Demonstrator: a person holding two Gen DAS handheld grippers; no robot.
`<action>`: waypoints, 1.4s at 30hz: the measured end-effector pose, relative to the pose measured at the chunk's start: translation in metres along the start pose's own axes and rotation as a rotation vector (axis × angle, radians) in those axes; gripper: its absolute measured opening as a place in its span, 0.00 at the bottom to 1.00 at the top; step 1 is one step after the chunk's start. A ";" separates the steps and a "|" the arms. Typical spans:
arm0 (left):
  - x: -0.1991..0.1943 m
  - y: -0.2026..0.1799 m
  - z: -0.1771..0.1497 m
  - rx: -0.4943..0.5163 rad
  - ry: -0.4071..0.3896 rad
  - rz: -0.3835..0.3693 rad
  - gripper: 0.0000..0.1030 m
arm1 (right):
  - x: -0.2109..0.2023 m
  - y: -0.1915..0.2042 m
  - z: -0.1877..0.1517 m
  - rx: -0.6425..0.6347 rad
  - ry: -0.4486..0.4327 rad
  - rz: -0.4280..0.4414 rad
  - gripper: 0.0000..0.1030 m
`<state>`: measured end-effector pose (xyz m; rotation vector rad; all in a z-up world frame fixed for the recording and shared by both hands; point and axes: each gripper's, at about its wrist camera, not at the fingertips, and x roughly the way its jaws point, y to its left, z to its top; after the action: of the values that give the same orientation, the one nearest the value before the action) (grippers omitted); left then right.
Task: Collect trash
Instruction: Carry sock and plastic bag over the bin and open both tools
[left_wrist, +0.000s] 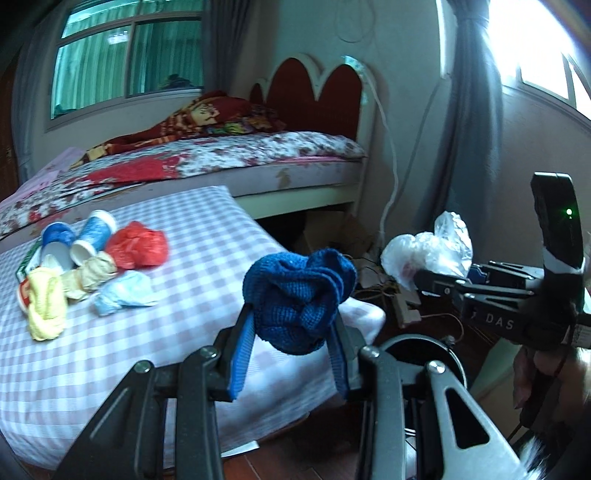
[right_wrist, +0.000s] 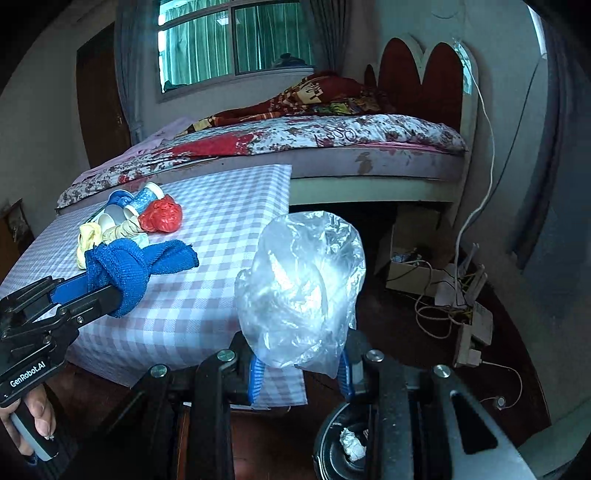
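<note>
Spreading across the left of the frame, the checked table (left_wrist: 122, 354) holds trash — the black bin (right_wrist: 334, 435) at lower centre holds crumpled paper (right_wrist: 352, 445); the left gripper (left_wrist: 291, 328) clamps a blue cloth (left_wrist: 299, 299), the right gripper (right_wrist: 301, 363) a clear plastic bag (right_wrist: 301, 280).

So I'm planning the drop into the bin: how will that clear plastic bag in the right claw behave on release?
The clear plastic bag looks thin, crumpled and puffy: probably very light, floppy, and may drift or cling.

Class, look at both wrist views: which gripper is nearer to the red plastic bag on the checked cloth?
Left. The left gripper, holding the blue cloth, reaches over the table close beside the red plastic bag; the right gripper hangs off the table's corner.
</note>
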<state>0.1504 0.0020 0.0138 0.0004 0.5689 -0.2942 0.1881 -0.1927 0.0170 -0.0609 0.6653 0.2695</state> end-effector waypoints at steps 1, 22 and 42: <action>0.002 -0.008 -0.001 0.011 0.004 -0.015 0.37 | -0.002 -0.006 -0.004 0.007 0.007 -0.012 0.33; 0.068 -0.132 -0.050 0.142 0.233 -0.331 0.37 | -0.008 -0.109 -0.111 0.087 0.217 -0.136 0.33; 0.096 -0.120 -0.068 0.111 0.299 -0.141 0.99 | 0.027 -0.139 -0.137 0.109 0.348 -0.283 0.99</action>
<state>0.1577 -0.1339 -0.0848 0.1130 0.8505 -0.4672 0.1631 -0.3401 -0.1116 -0.0984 1.0045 -0.0536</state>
